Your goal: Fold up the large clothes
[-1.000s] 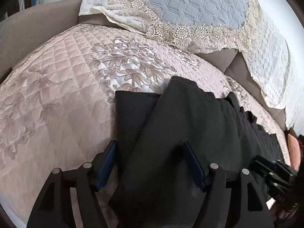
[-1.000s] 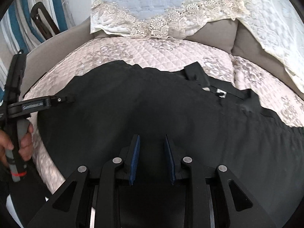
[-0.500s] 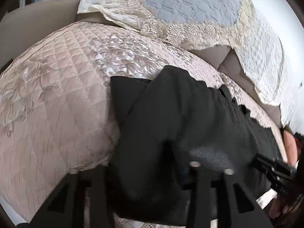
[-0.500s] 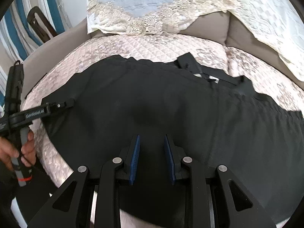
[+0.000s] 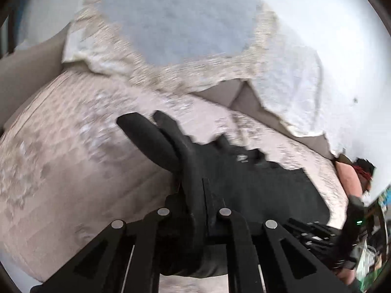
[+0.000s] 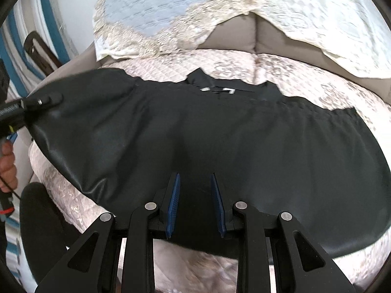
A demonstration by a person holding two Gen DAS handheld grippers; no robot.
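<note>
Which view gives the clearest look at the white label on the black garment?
The right wrist view: the white label sits sharp near the far edge of the black garment spread on the sofa. In the left wrist view, motion blur reduces the label to a faint pale smear amid bunched cloth.

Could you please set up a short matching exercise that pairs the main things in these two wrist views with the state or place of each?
Things:
1. left gripper
2. right gripper
3. black garment
4. lace-edged blue cover

States or places:
A. draped over the sofa back
B. jaws apart, poised over the cloth's near edge
C. spread across the pink quilted cover
D. clamped shut on a bunched end of the cloth

Pairs: 1-D, 2-B, 3-C, 4-A
</note>
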